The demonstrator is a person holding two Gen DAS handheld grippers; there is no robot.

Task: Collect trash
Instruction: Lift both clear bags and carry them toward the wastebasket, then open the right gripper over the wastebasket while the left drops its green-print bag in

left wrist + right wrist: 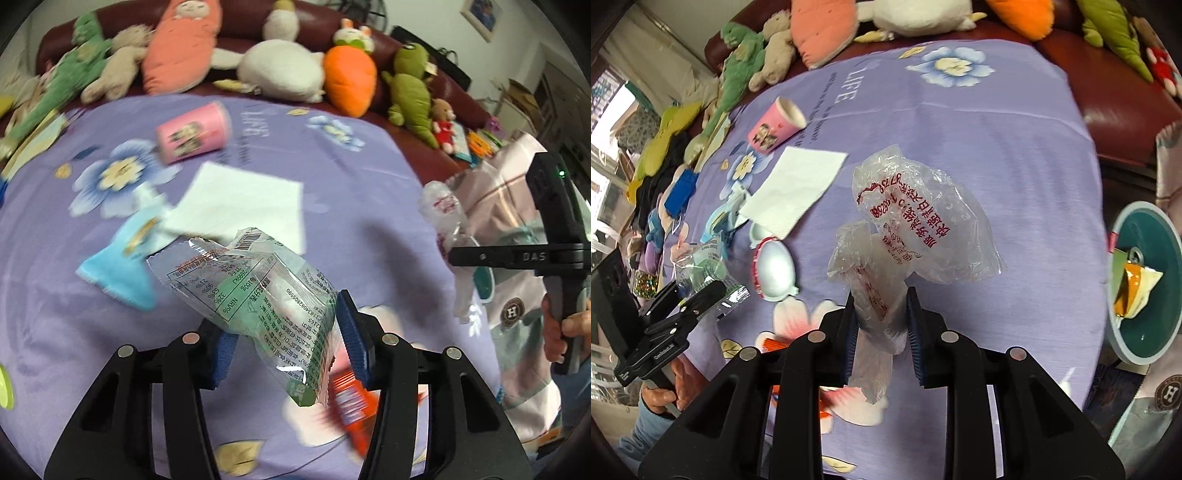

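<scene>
the left gripper (284,343) is nearest, its blue pads clamped on a clear snack wrapper (258,291) with green print, lifted above the purple flowered cloth (369,177). on the cloth behind lie a blue packet (122,266), a pink paper cup (192,133) on its side and a white napkin (240,206). further right, the right gripper (881,325) is pinched on a crumpled clear plastic bag (916,221) with red lettering, held off the cloth. at the far right stands a teal bin (1145,332) with scraps inside.

Orange packet (351,406) behind wrapper (258,291), blurred
</scene>
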